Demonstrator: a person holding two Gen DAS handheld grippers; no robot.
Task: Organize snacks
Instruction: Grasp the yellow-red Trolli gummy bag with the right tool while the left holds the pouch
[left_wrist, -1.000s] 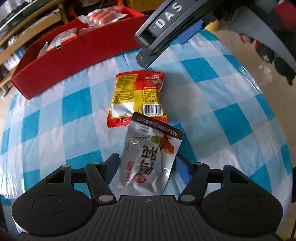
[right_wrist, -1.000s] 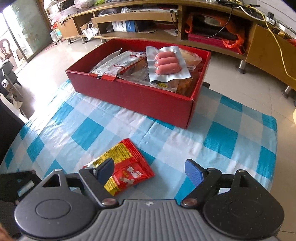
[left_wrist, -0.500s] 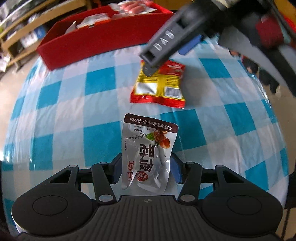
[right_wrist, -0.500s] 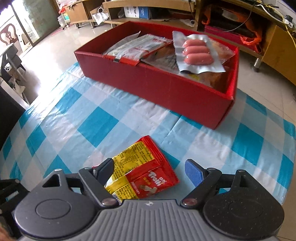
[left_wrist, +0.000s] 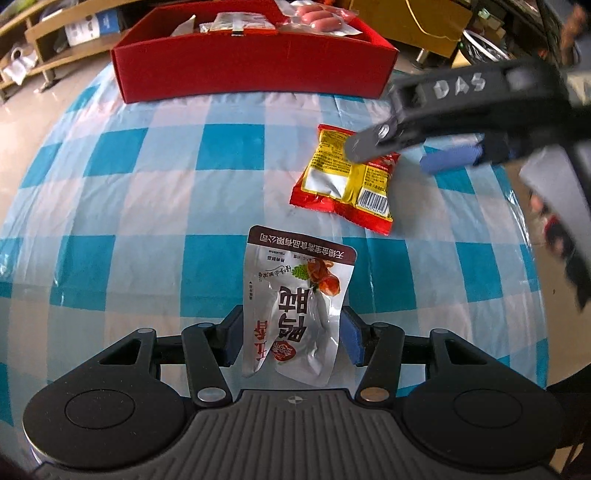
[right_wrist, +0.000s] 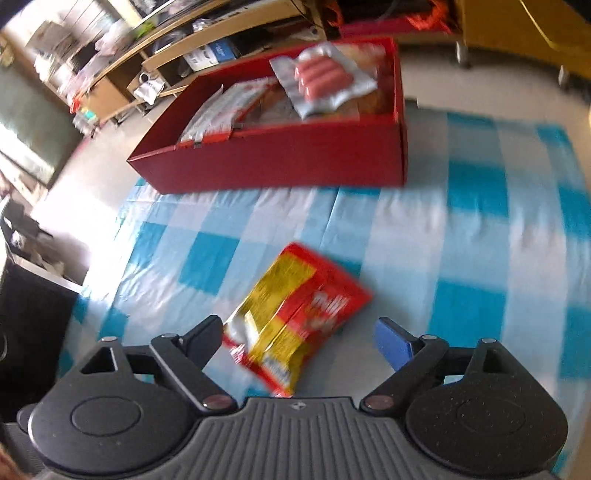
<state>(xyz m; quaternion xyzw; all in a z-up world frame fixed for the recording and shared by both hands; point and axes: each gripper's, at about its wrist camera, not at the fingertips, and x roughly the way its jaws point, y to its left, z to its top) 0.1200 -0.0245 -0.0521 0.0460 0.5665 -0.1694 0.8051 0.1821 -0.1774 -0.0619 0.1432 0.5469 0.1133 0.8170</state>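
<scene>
Silver pouch between closed left tongs; right tongs wide around red packet.

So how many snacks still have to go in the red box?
Done: the red box already holds several packs, including sausages. In hand: the left hand-held gripper is clamped on the silver pouch. Left: the red-and-yellow packet lies on the cloth between the right hand-held gripper's open fingers.
</scene>
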